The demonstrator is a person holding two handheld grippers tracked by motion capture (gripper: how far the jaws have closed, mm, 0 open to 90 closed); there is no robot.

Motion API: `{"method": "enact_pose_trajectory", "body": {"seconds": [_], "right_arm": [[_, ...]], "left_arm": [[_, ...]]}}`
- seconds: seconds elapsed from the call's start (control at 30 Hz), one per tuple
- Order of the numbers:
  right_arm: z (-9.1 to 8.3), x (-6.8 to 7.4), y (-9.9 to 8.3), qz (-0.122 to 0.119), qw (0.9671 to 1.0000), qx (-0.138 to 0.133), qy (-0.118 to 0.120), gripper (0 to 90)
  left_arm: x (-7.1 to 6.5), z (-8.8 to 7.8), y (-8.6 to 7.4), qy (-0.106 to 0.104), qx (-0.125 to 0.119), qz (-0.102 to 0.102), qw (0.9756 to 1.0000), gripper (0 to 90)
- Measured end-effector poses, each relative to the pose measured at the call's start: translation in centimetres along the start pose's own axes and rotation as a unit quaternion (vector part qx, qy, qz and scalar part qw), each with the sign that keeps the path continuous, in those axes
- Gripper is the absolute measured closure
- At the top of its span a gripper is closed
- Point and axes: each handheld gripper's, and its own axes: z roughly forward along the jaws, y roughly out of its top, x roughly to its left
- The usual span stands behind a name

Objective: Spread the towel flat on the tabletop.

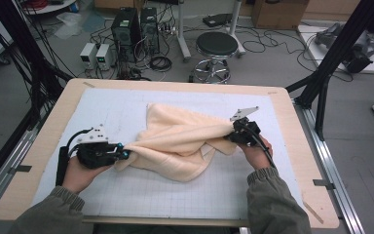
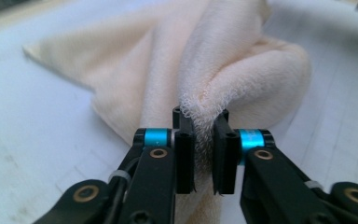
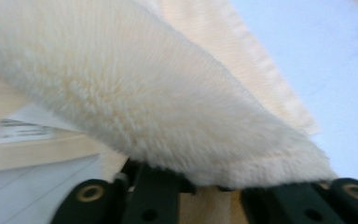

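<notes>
A cream, fluffy towel (image 1: 175,139) is lying bunched and creased across the middle of the surface (image 1: 292,161), with a white label showing in the right gripper view. The left gripper (image 1: 124,154) is clenching the towel's near-left edge, the fabric pinched between its black pads (image 2: 185,158). The right gripper (image 1: 230,136) is grasping the towel's right end, the pile draping over its jaws. The surface is carrying a white gridded mat (image 1: 126,190) inside a pale wooden border. Behind it, a round stool (image 1: 216,46), computer towers (image 1: 135,29) and loose cables are sitting on a grey floor. The towel's long axis is running left to right between the grippers, sagging toward the person.
</notes>
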Motion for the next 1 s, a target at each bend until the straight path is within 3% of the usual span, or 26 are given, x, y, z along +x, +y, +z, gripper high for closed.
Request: {"method": "enact_pose_trajectory", "body": {"seconds": [0.1, 0.17, 0.27, 0.4, 0.53, 0.7, 1.0], "right_arm": [[-0.8, 1.5, 0.1, -0.016, 0.9995, -0.017, 0.019, 62.4], [-2.0, 2.8, 0.4, -0.04, 0.9988, -0.018, 0.023, 60.9], [-4.0, 4.6, 0.7, -0.055, 0.9972, -0.036, 0.036, 59.1], [-5.4, 6.7, 0.1, -0.064, 0.9953, -0.053, 0.049, 58.8], [-5.3, 7.8, -1.3, -0.065, 0.9942, -0.055, 0.066, 58.4], [-5.1, 8.2, -2.1, -0.054, 0.9934, -0.051, 0.087, 56.8], [-6.2, 8.2, -4.5, -0.047, 0.994, -0.051, 0.085, 55.7]], "left_arm": [[0.0, 0.0, -0.5, -0.001, -0.006, -0.012, 0.9999, 59.2], [-0.2, -0.5, -0.7, -0.003, -0.011, -0.011, 0.9999, 52.9], [-0.8, -1.2, -0.7, 0.002, -0.015, 0.0, 0.9999, 46.1], [-1.6, -1.6, -1.0, 0.002, -0.009, 0.019, 0.9998, 43.4], [-2.0, -1.0, -1.4, -0.002, 0.0, 0.022, 0.9997, 42.8], [-2.0, 0.0, -2.1, 0.004, 0.013, 0.021, 0.9997, 43.7], [-2.1, 0.2, -2.3, 0.007, 0.013, 0.023, 0.9996, 46.2]]}}
